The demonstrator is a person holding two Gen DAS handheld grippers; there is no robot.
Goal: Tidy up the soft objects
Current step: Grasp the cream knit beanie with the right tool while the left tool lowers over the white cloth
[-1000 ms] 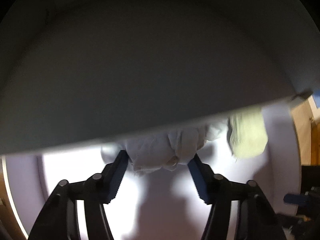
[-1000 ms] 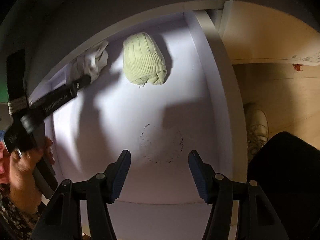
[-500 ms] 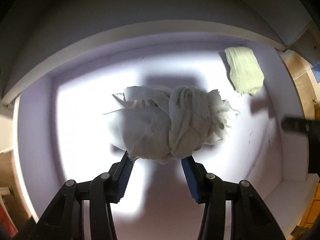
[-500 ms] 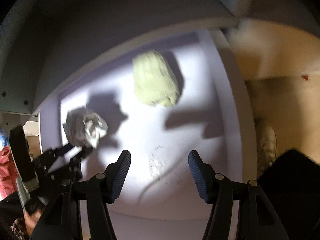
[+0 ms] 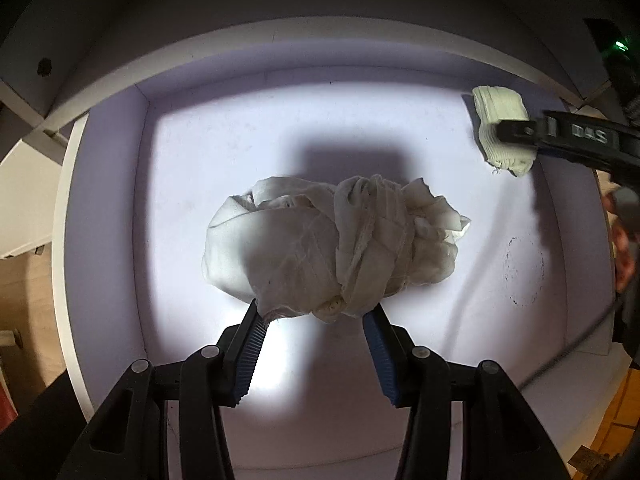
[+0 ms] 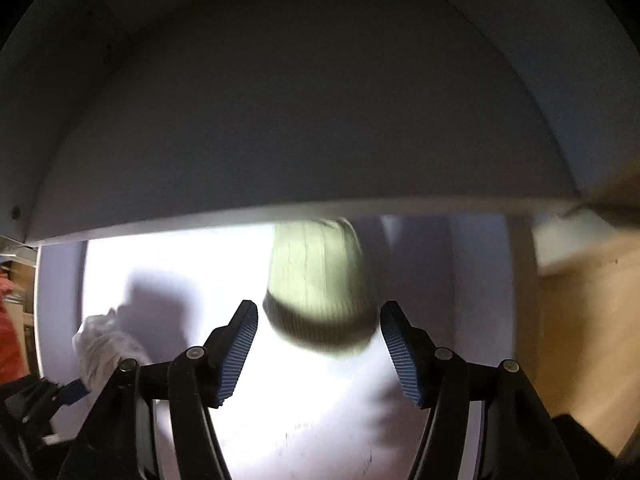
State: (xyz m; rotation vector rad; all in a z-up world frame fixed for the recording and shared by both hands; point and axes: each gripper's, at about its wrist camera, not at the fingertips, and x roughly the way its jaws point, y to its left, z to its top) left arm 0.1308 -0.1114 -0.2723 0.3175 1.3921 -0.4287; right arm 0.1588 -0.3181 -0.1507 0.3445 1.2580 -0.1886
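Observation:
A crumpled white cloth (image 5: 328, 240) lies in the middle of a white compartment floor (image 5: 200, 160). My left gripper (image 5: 316, 316) points straight down, shut on the cloth's near bunched end. A pale green knit beanie (image 6: 316, 280) lies at the back right, partly under an overhanging board. My right gripper (image 6: 319, 306) has its jaws opening, the beanie's cuff between the tips, and the pads stand clear of it. In the left wrist view one right finger (image 5: 560, 132) crosses the beanie (image 5: 496, 104). The right wrist view shows the cloth (image 6: 104, 344) at the lower left.
A grey board (image 6: 300, 120) overhangs the back of the compartment. White side walls (image 5: 104, 200) close it in left and right. A faint ring mark (image 5: 524, 272) is on the floor. Wooden flooring (image 6: 580, 300) lies to the right. A hand (image 5: 624, 248) shows at the right edge.
The left gripper has drawn the cloth out from under the board to mid-floor. The right gripper has moved back to the beanie and its jaws have widened around it.

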